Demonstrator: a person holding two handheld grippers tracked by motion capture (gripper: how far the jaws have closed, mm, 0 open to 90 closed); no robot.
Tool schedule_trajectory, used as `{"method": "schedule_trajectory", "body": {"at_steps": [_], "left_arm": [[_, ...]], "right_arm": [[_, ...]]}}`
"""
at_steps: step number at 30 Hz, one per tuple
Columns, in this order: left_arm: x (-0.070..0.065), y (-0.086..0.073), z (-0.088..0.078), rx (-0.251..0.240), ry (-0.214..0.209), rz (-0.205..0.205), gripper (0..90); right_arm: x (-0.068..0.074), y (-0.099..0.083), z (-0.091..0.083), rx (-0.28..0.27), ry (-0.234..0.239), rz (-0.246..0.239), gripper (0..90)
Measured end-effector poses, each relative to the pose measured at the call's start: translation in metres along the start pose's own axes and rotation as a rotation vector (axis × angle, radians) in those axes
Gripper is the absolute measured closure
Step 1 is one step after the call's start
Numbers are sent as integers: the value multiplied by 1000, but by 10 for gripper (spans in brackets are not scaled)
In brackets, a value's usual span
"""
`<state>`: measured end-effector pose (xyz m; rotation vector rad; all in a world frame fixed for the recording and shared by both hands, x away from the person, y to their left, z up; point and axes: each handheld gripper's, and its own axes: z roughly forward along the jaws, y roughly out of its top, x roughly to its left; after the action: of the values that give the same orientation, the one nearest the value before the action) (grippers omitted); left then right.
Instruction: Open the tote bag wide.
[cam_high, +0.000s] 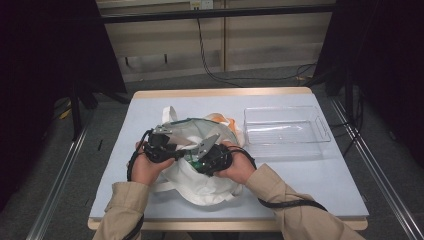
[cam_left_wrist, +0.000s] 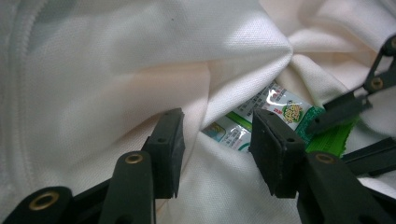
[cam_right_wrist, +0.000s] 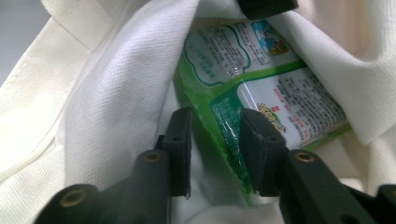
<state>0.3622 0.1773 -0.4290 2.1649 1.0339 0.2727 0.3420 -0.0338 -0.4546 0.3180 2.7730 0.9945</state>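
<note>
High view: white cloth bag (cam_high: 200, 175) mid-table, both grippers at its mouth; clear plastic tray (cam_high: 286, 131) just right of it, apart from the bag.
Left gripper (cam_left_wrist: 217, 140): jaws partly apart, a fold of bag cloth between them; whether pads press on it, cannot tell.
Right gripper (cam_right_wrist: 215, 149): jaws narrow, straddling the crimped edge of the green snack packet (cam_right_wrist: 261, 88); contact not clear.
Packet: inside the bag, mostly wrapped by cloth.
In the way: bag folds drooping over the packet on both sides.
Table (cam_high: 325, 185): pale blue top.
</note>
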Motion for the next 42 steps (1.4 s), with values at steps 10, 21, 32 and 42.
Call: {"method": "schedule_trajectory", "body": {"at_steps": [10, 21, 32, 42], "left_arm": [[-4, 2, 0, -26, -13, -6, 463], [-5, 1, 2, -3, 1, -13, 469], [-6, 0, -1, 58, -15, -23, 897], [-4, -2, -7, 32, -27, -9, 898]], "right_arm": [[-5, 0, -1, 9, -5, 4, 900], [-12, 2, -18, -46, -19, 68, 900], [-18, 3, -35, -90, -57, 105, 900], [-24, 10, -62, -146, -80, 125, 900]]}}
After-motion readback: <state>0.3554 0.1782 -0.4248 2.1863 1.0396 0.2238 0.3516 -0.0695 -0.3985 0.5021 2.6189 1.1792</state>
